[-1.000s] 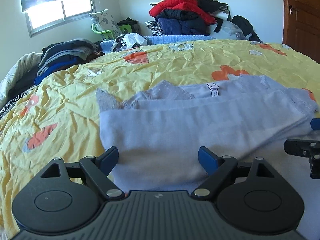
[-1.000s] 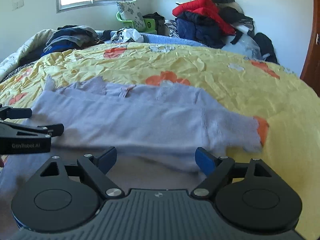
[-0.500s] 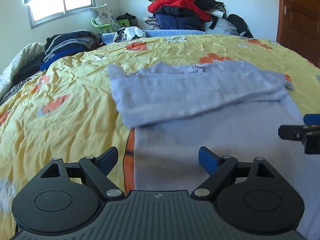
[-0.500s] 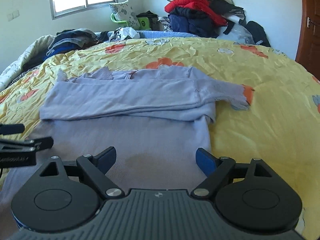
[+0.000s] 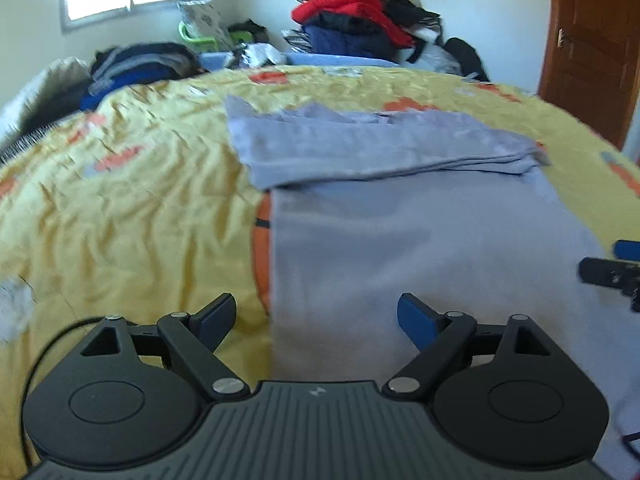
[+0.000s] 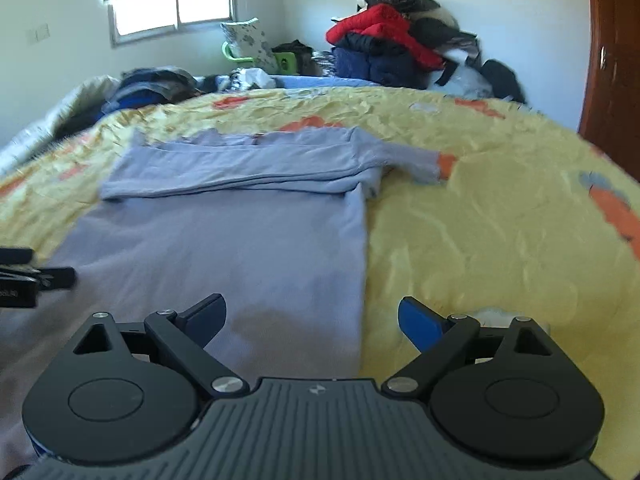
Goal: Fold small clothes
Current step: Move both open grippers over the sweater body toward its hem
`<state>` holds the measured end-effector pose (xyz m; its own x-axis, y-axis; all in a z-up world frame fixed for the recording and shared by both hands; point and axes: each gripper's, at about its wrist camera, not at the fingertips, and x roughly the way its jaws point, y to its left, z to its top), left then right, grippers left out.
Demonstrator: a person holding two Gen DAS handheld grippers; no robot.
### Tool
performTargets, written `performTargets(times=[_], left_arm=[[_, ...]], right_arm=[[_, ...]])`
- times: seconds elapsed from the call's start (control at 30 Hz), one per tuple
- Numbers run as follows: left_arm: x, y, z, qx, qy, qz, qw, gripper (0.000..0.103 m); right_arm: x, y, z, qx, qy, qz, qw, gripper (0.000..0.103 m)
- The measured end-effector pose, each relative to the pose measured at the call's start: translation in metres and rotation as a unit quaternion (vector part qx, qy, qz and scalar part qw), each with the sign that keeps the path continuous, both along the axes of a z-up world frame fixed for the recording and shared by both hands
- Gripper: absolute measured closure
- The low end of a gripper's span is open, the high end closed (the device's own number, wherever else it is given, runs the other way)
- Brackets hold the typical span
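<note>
Black left gripper [image 5: 316, 314] and right gripper [image 6: 312, 314], blue-padded jaws spread, empty, over near hem of pale lilac knit garment [image 6: 248, 248]. Garment flat on yellow flowered bedspread [image 6: 500, 220]; sleeves folded across far end. Beyond garment, red-and-navy clothes pile [image 6: 384, 52].

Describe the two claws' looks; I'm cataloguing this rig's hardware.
Both the left claw and the right claw match: black linkage arms with silver pivot screws, blue finger pads, round black housings, and a ribbed grey body bearing a small white logo.
</note>
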<state>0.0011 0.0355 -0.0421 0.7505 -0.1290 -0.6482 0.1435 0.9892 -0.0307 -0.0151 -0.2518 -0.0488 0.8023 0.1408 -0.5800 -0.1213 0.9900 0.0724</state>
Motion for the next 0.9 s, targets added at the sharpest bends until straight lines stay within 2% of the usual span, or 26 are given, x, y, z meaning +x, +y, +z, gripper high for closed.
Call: performTargets(times=[0.13, 0.3, 0.4, 0.5, 0.67, 0.9], left_arm=[[0.0, -0.002, -0.003, 0.016, 0.0, 0.014, 0.9998, 0.014], [-0.005, 0.006, 0.006, 0.019, -0.015, 0.031, 0.9992, 0.014], [-0.002, 0.008, 0.002, 0.021, 0.001, 0.039, 0.999, 0.014], [-0.005, 0.005, 0.0, 0.026, 0.003, 0.035, 0.9991, 0.014], [-0.015, -0.004, 0.003, 0.067, -0.011, 0.024, 0.9974, 0.014], [-0.025, -0.005, 0.003, 0.076, -0.007, 0.021, 0.9968, 0.014]], right_arm=[[-0.008, 0.002, 0.0, 0.0, -0.019, 0.014, 1.0, 0.009], [-0.01, 0.002, 0.004, -0.023, -0.021, -0.011, 0.999, 0.009], [-0.009, -0.001, 0.001, -0.021, -0.017, -0.014, 1.0, 0.008], [-0.006, -0.002, -0.006, -0.02, 0.0, -0.021, 1.0, 0.009], [-0.012, 0.0, -0.003, -0.029, -0.001, -0.014, 0.999, 0.008], [-0.024, -0.003, 0.0, -0.034, 0.013, -0.025, 0.999, 0.008]])
